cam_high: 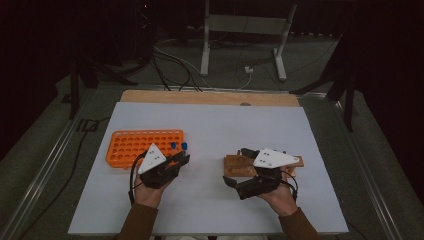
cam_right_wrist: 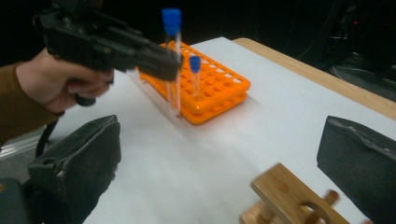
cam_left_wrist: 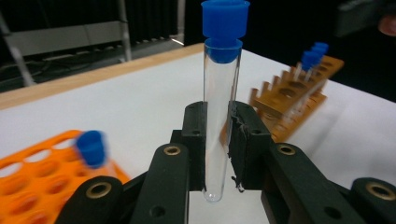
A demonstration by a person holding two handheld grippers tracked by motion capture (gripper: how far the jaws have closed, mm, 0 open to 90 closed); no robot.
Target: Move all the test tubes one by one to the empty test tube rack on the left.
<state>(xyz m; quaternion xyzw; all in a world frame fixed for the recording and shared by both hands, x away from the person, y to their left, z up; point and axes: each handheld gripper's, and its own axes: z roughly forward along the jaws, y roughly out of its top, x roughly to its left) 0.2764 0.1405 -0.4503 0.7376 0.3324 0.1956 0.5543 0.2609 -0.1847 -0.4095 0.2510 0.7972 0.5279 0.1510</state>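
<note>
My left gripper [cam_left_wrist: 217,119] is shut on a clear test tube [cam_left_wrist: 219,88] with a blue cap, held upright just above the white table. From the right gripper view, that left gripper [cam_right_wrist: 170,63] and its tube [cam_right_wrist: 174,79] hang beside the near corner of the orange rack [cam_right_wrist: 219,88]. One capped tube [cam_right_wrist: 195,77] stands in that rack. My right gripper [cam_right_wrist: 219,163] is wide open with nothing between its pads [cam_right_wrist: 81,158]. It sits at the wooden rack [cam_right_wrist: 287,193], which holds blue-capped tubes [cam_left_wrist: 310,58].
The white table sheet [cam_high: 220,125] has a wooden strip [cam_high: 210,97] along its far edge. The orange rack [cam_high: 142,145] lies at the left and the wooden rack [cam_high: 237,165] at the right. Beyond the table are cables and a metal stand [cam_high: 240,30] on the floor.
</note>
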